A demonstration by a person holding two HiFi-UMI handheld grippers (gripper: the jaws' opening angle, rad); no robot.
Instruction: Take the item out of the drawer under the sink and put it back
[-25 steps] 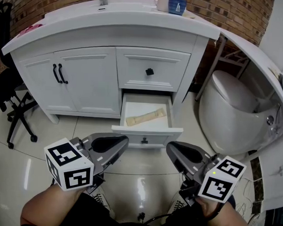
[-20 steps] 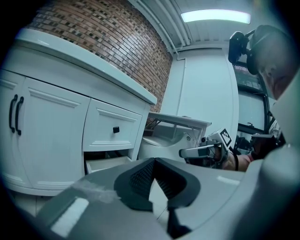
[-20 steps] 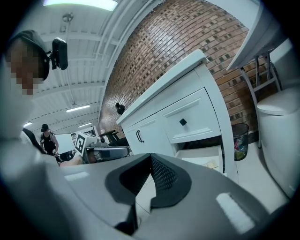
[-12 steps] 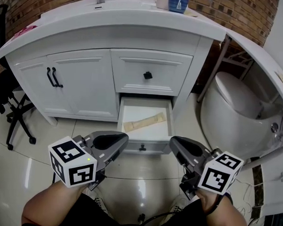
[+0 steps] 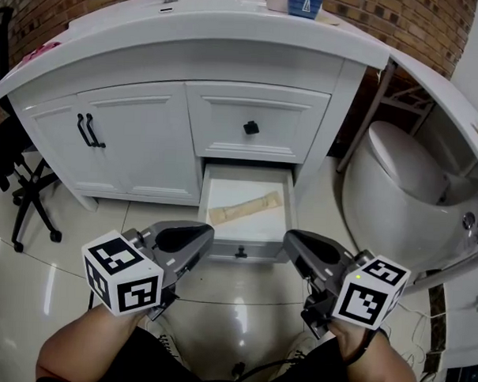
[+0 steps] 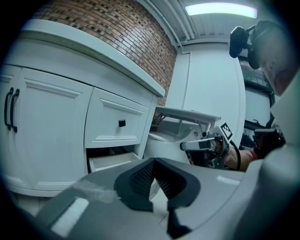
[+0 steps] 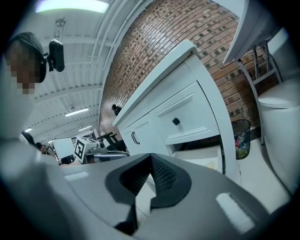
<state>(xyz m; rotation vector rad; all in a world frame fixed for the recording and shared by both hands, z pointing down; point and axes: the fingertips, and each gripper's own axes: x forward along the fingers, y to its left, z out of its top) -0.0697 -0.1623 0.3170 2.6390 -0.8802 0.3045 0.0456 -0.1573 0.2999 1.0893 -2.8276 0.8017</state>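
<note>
Item (image 5: pixel 244 208) – pale beige, long, knobby at both ends – lies diagonally on the white bottom of the open lower drawer (image 5: pixel 209 194). Above the drawer: shut upper drawer (image 5: pixel 226 118) w/ black knob. Left of the drawer: cabinet doors (image 5: pixel 122 149) w/ black handles; farther left, an office chair (image 5: pixel 25 208). Toilet (image 5: pixel 397 193) to the drawer's right. Left gripper (image 5: pixel 205 234) & right gripper (image 5: pixel 288 242) hover just in front of the drawer – its front panel sits between them & the item. Both pairs of jaws pressed together, empty.
</note>
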